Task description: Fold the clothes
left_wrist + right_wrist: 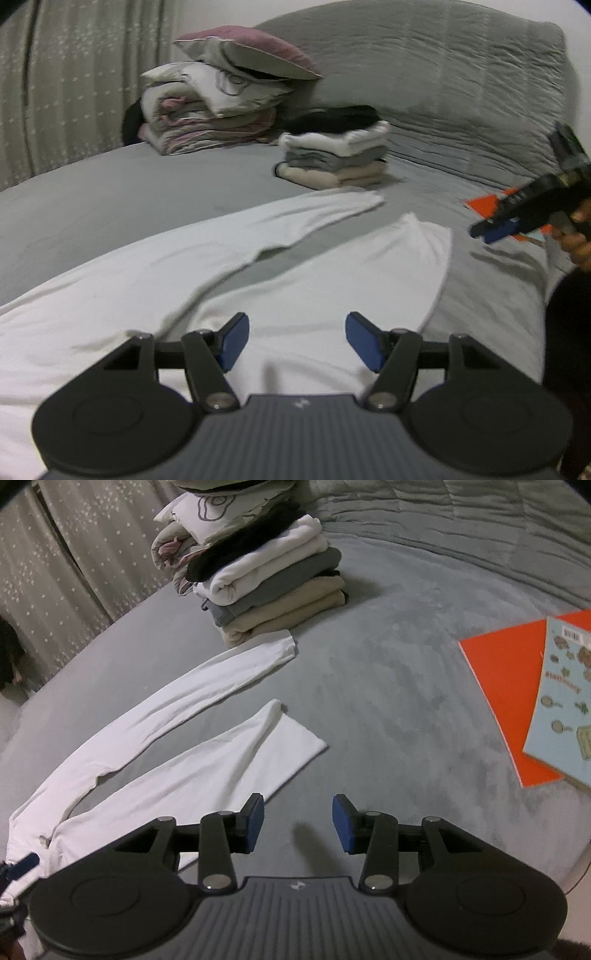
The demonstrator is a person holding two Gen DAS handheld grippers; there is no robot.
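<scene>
A long white garment (pixel 147 273) with two legs lies spread flat on the grey bed (pixel 110 192). My left gripper (pixel 297 325) hovers open over its wide end, and nothing sits between the blue pads. In the right wrist view the same white garment (pixel 184 775) stretches away to the upper right. My right gripper (pixel 298 808) is open above bare grey bed (pixel 388 701), just right of the nearer leg's edge. The right gripper (pixel 491 230) also shows at the right edge of the left wrist view, held by a hand. One blue finger of the left gripper (pixel 22 862) peeks in at the lower left.
A stack of folded clothes (pixel 273 590) stands beyond the far leg's hem, seen also as the stack (pixel 334 155). Behind it lie piled pillows and bedding (pixel 221 103) and a bunched grey quilt (pixel 443 74). An orange book (pixel 509 701) and a pale blue book (pixel 565 701) lie at the right. Curtains (pixel 55 92) hang at the left.
</scene>
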